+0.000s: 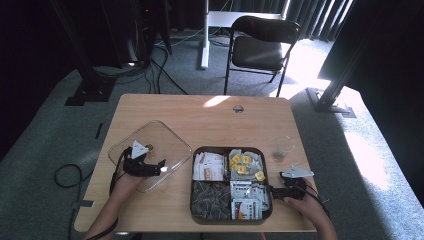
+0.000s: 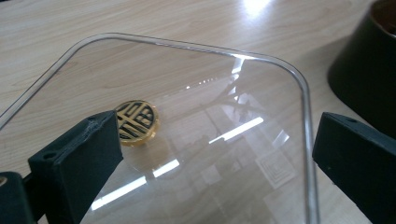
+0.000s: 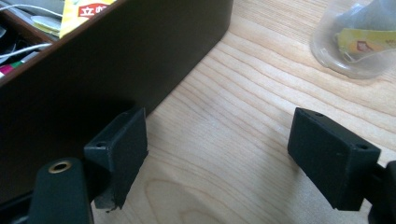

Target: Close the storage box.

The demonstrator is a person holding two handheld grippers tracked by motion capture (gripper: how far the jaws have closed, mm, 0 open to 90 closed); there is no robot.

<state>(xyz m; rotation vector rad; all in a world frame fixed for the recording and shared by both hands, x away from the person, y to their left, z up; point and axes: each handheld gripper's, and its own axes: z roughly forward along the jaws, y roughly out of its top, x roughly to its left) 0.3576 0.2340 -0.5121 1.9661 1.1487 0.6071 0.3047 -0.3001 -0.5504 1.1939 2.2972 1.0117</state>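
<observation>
Over clear lid (image 2: 210,121), left hand-held gripper (image 2: 215,154) spread wide, rim between jaws.

The clear, glossy square lid (image 2: 196,140), glass or hard plastic by the look of it, throws back bright reflections and carries a shiny gold-and-black round knob (image 2: 135,122) that seems metallic. Under it lies the pale wooden table (image 1: 210,115), smooth and matt with fine grain. The dark brown compartment tray (image 3: 116,60) has a smooth satin wall. The black matt jaws of the left gripper (image 2: 212,158) and right gripper (image 3: 217,154) look like moulded plastic, slightly rough at the edges. The small clear plastic cup (image 3: 355,37) is cloudy and holds a paper-tagged sachet.
</observation>
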